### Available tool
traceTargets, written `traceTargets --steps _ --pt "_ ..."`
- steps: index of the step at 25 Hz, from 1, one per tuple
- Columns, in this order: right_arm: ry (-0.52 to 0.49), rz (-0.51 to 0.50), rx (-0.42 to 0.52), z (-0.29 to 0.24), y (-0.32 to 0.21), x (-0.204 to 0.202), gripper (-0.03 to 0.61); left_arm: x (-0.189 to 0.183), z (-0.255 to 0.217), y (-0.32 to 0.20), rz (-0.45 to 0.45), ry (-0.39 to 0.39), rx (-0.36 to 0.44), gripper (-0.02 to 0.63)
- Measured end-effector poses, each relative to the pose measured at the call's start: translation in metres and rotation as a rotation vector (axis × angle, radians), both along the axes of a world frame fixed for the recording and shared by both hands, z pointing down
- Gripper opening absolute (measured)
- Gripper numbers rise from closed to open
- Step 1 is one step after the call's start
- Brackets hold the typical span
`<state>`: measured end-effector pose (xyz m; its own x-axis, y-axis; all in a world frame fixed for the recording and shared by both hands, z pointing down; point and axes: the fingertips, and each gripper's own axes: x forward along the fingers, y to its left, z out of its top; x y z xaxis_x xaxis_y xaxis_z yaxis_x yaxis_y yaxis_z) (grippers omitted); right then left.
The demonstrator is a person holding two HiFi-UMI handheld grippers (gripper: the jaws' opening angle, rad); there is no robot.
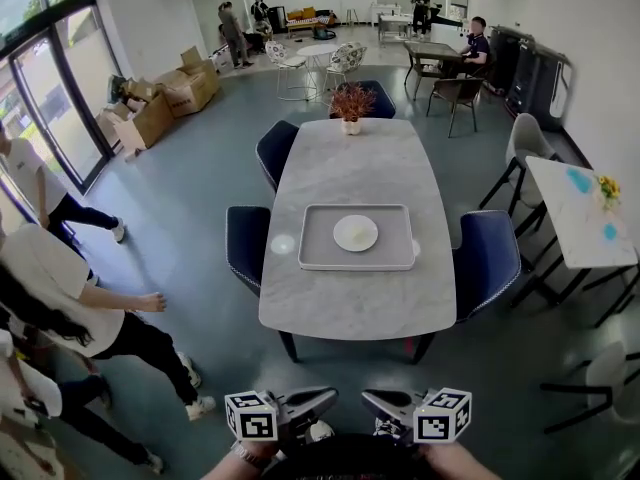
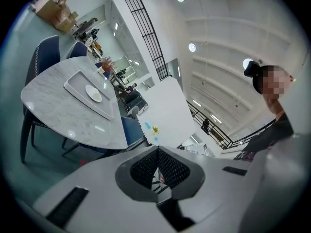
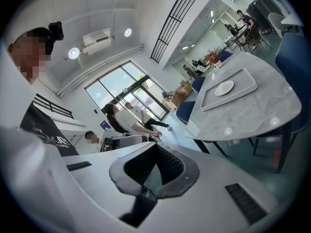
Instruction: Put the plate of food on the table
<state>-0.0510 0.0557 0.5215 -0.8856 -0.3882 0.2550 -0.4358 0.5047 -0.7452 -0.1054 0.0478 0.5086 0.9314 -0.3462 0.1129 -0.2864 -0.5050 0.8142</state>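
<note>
The left gripper (image 1: 328,399) hangs low in front of the person, its jaws pressed tip to tip with nothing between them. Well ahead of both pairs of jaws, a white round plate (image 1: 355,233) lies in the middle of a grey rectangular tray (image 1: 320,240) on the grey marble table (image 1: 350,308). Just beside the left one, the right gripper (image 1: 372,399) also has its jaws closed together and empty.

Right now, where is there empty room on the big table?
The grey marble table is bare at its near end, before the grey rectangular tray, and between that tray and the reddish potted plant. The middle is crowded: the tray holds a white round plate.
</note>
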Motion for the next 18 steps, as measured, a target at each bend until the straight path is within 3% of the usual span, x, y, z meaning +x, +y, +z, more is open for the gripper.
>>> traceTargets --steps 18 --pt "0.014 0.003 0.005 -0.0010 0.0021 0.0081 0.011 0.0078 0.0002 -0.0005 0.009 0.011 0.006 0.008"
